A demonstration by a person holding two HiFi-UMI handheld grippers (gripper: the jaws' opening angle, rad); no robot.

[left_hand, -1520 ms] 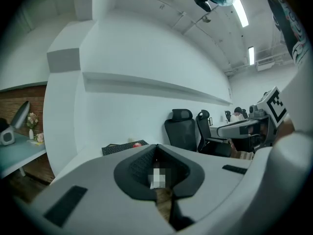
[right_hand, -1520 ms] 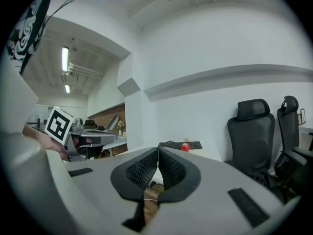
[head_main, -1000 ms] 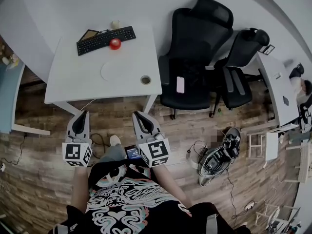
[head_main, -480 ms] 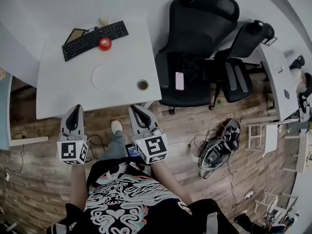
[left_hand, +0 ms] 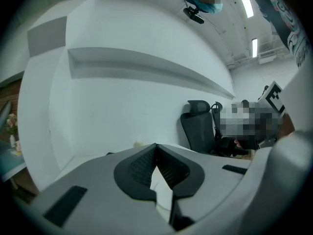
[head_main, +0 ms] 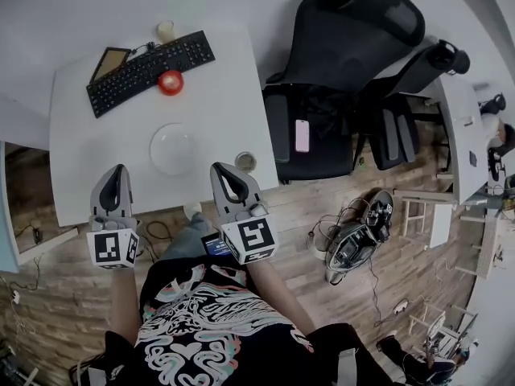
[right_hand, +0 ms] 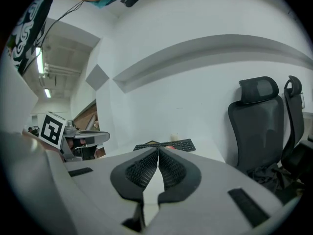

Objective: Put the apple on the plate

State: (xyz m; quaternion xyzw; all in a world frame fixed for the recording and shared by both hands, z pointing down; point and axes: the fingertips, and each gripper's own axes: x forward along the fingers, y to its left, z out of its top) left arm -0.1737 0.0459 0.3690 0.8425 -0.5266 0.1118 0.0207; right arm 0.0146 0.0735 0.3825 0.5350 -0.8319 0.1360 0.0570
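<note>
A red apple (head_main: 170, 82) rests on the white desk (head_main: 96, 159), touching the front edge of a black keyboard (head_main: 150, 60). A white plate (head_main: 174, 149) lies nearer me, mid-desk. My left gripper (head_main: 118, 170) hovers over the desk's near edge, left of the plate, jaws shut and empty. My right gripper (head_main: 219, 170) is just right of the plate, also shut with nothing held. In the right gripper view the shut pads (right_hand: 146, 168) point toward the keyboard (right_hand: 166, 145); the apple is mostly hidden behind them. In the left gripper view the pads (left_hand: 142, 168) meet at the tips.
A small round cup (head_main: 245, 162) stands near the desk's right front corner, close to my right gripper. A pale cup (head_main: 166, 30) and a tablet (head_main: 110, 60) sit behind the keyboard. Two black office chairs (head_main: 338, 79) with a phone (head_main: 302, 135) on one seat stand right of the desk.
Both grippers moved forward from over the wooden floor to above the desk's near edge, flanking the plate. Their jaws stayed shut.
</note>
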